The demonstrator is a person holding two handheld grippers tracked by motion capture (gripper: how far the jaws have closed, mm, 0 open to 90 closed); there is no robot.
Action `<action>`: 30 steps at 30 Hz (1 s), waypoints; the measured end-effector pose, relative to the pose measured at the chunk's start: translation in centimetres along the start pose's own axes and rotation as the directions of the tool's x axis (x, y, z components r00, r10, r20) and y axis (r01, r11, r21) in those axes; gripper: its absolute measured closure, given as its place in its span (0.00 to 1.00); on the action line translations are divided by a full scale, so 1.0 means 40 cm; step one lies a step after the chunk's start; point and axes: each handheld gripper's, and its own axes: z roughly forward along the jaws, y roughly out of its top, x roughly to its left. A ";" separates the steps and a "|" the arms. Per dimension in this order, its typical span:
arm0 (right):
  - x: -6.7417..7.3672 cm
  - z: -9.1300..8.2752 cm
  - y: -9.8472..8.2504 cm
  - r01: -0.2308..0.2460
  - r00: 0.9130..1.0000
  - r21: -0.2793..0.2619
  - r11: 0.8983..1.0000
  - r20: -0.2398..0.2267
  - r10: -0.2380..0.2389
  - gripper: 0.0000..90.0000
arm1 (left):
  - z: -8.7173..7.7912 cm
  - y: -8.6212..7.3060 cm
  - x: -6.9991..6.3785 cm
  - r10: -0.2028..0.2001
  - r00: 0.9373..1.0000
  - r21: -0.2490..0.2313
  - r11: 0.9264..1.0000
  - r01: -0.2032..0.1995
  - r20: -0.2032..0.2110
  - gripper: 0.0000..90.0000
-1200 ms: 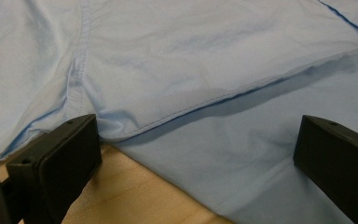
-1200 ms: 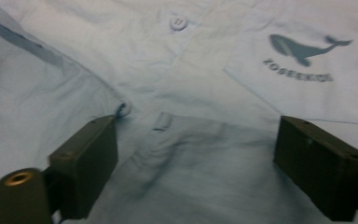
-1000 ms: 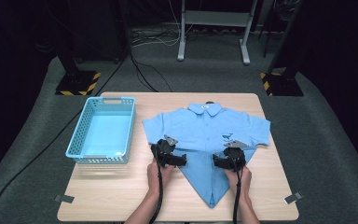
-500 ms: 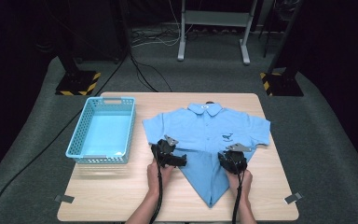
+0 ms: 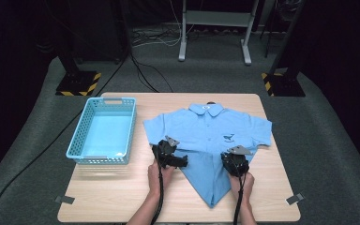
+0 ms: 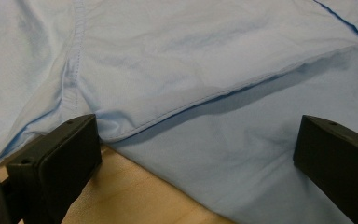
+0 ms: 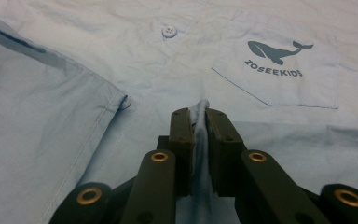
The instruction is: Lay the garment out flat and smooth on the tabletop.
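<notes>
A light blue short-sleeved shirt (image 5: 211, 129) lies front up on the wooden table (image 5: 122, 192), its lower part folded to a point near the front edge. My left gripper (image 5: 176, 159) rests at the shirt's left side. Its jaws stand wide open (image 6: 196, 154) on either side of a folded hem edge (image 6: 177, 109), gripping nothing. My right gripper (image 5: 234, 161) sits on the shirt's right side below the whale pocket (image 7: 277, 60). Its jaws have just been closing and are shut (image 7: 200, 130) on a pinched ridge of the shirt's cloth.
A light blue plastic basket (image 5: 104, 131) stands on the table's left half, with nothing in it. Bare wood runs along the front edge and the front left. Black stands and cables lie on the dark floor behind the table.
The right gripper has nudged slightly toward the front edge on the shirt. The left gripper and the shirt's outline look the same.
</notes>
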 end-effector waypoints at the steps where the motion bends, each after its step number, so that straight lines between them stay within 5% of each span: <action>1: 0.000 -0.002 -0.001 -0.003 1.000 -0.005 1.000 -0.001 0.003 0.91 | 0.000 0.000 0.000 0.000 1.000 0.000 1.000 0.000 0.000 0.00; 30: -0.028 -0.075 -0.051 -0.084 0.996 -0.073 0.994 -0.008 0.084 0.89 | -0.001 -0.001 0.000 -0.001 1.000 0.001 1.000 0.001 0.000 0.01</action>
